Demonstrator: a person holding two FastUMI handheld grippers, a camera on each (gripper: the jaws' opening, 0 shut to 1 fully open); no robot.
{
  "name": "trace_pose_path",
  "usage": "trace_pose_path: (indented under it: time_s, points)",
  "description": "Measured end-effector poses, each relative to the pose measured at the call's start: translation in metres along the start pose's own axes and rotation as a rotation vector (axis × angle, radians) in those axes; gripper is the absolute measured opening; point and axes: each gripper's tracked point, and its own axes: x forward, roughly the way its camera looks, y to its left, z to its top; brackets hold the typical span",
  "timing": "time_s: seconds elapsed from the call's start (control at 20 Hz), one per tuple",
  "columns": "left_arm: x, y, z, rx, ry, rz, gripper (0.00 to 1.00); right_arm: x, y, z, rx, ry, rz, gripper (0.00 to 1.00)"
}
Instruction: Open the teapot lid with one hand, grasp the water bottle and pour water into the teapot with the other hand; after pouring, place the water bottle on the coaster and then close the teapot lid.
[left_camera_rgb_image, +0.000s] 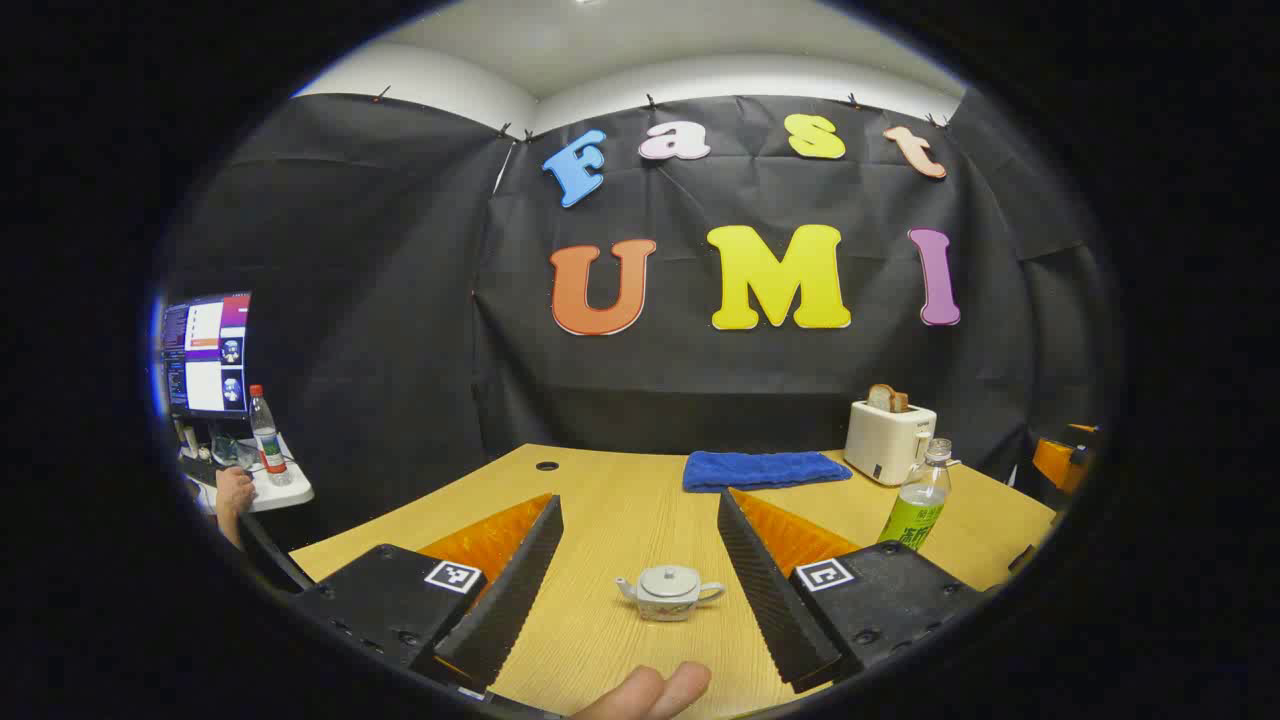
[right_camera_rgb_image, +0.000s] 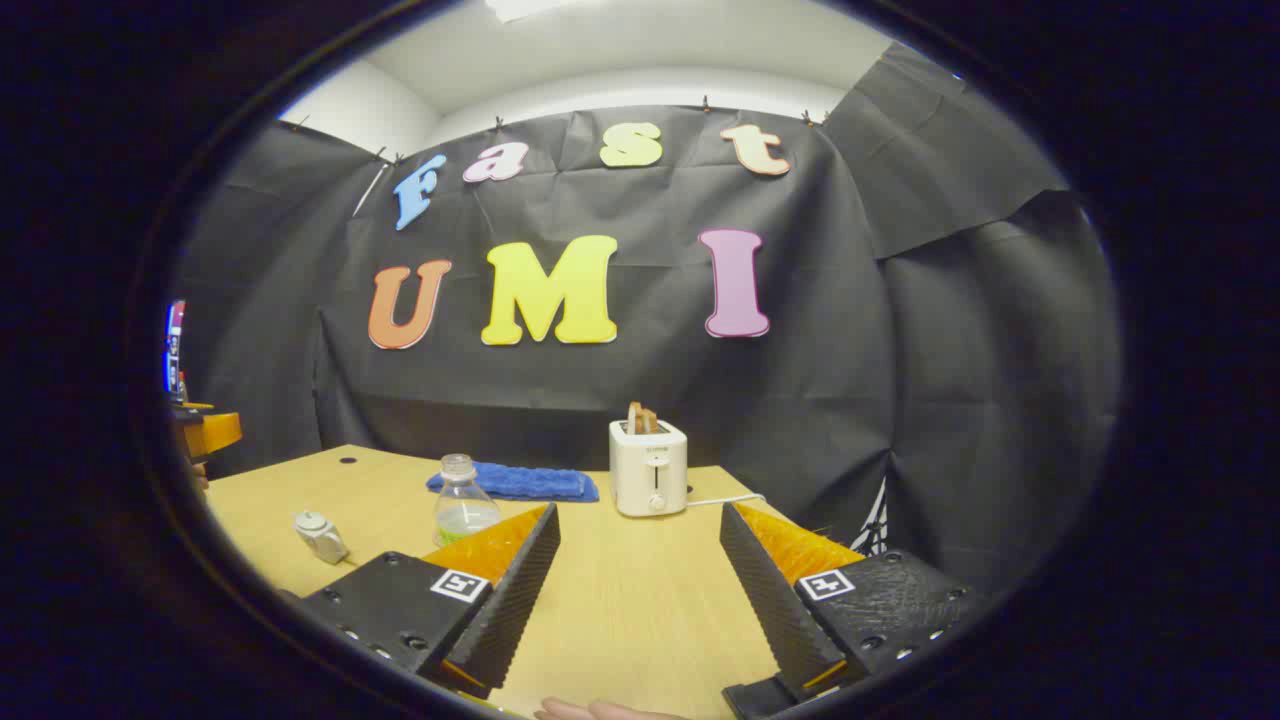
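Observation:
A small white teapot with its lid on stands on the wooden table, straight ahead between the fingers of my left gripper, which is open and well short of it. To its right stands a clear water bottle with a green label and no cap. In the right gripper view the teapot is far left and the bottle sits just beyond my left fingertip. My right gripper is open with bare table between its fingers. Part of the other gripper shows at the left edge.
A white toaster with bread in it stands at the back, a folded blue towel to its left. The toaster and towel lie beyond my right gripper. A side desk with a monitor, a bottle and a person's hand lies left.

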Motion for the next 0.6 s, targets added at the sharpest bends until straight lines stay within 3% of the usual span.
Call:
trace_pose_path:
  time_s: [0.4, 0.6]
  points:
    - [0.016, -0.012, -0.03, 0.019, 0.084, -0.034, 0.98, 0.003, 0.005, -0.005, -0.04, 0.003, 0.019, 0.96]
    - [0.016, -0.011, -0.027, 0.02, 0.066, -0.045, 0.98, 0.002, 0.01, -0.01, -0.055, 0.009, 0.031, 0.96]
